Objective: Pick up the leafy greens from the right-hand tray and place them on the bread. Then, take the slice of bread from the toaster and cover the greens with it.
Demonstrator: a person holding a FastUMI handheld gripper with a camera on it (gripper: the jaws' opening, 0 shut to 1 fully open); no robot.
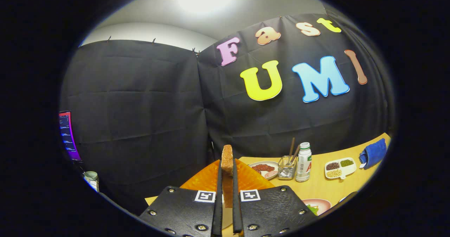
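Bread slice (227, 159) stands upright, pinched between both fingers of the gripper (227, 180), lifted above the table (316, 186). Judging by this, covering the greens (311, 209) on the plate below remains.

Hand-held gripper (227, 194) raised, fingers nearly closed, clamping bread slice (227, 161) upright.

My one eye rides just behind my own gripper (227, 194), looking forward along my fingers and tilted upward at the black booth wall (140, 107), which stands fairly close. The wooden table (323, 187) lies low beneath that wall, seen from a shallow angle, with the wall's corner seam running up almost straight ahead.
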